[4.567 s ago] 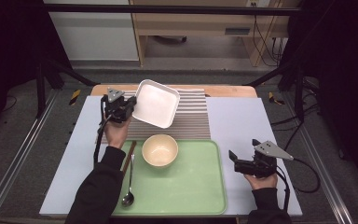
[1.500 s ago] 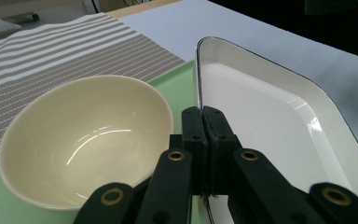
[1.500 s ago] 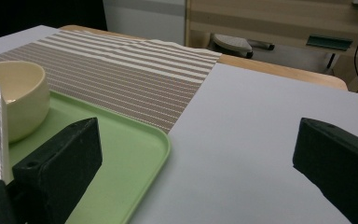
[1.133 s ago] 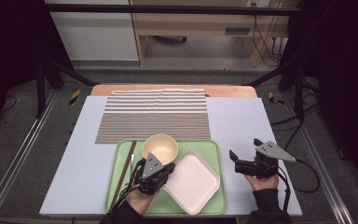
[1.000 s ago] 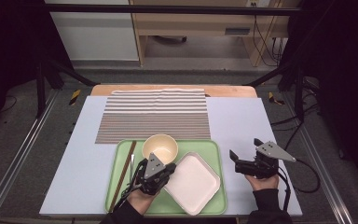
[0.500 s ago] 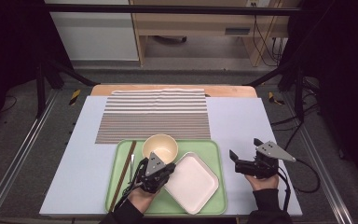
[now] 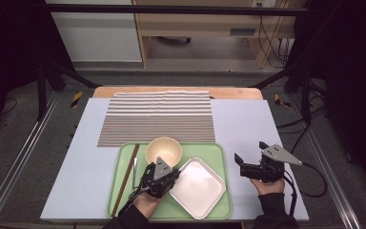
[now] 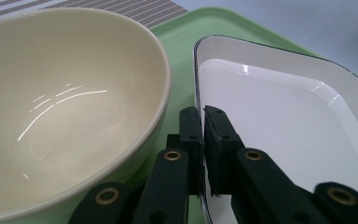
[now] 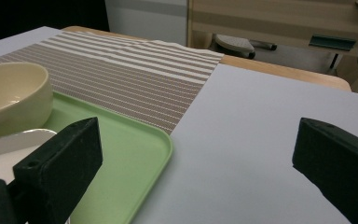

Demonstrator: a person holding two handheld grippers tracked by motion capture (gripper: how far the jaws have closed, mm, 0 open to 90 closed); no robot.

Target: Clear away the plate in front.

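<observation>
The white plate [image 7: 198,185] lies flat on the green tray [image 7: 221,151], in the right half of it. It is square with round corners and sits a bit turned, with one corner pointing at the person. The yellow bowl [image 7: 163,151] stands just beside it, at the far side of the tray, and it is empty.

The left gripper [image 7: 164,180] is low over the tray, between the bowl and the plate. In the left gripper view its two black jaws are almost together, with the thin rim of the plate [image 8: 279,116] between them — they have just begun to open a little, and a small gap shows beside the rim. I cannot tell if the pads still press on the rim. The bowl [image 8: 60,107] is close on the other side of the jaws.

The brown chopsticks [image 7: 126,179] and a spoon [image 7: 134,175] lie along the left side of the tray.

The right gripper [image 7: 250,164] rests on the pale table top [image 7: 248,124], to the right of the tray and apart from it. Its jaws stand wide open and hold nothing.

A striped mat [image 7: 158,118] lies flat behind the tray — its near edge touches the tray's far edge.
</observation>
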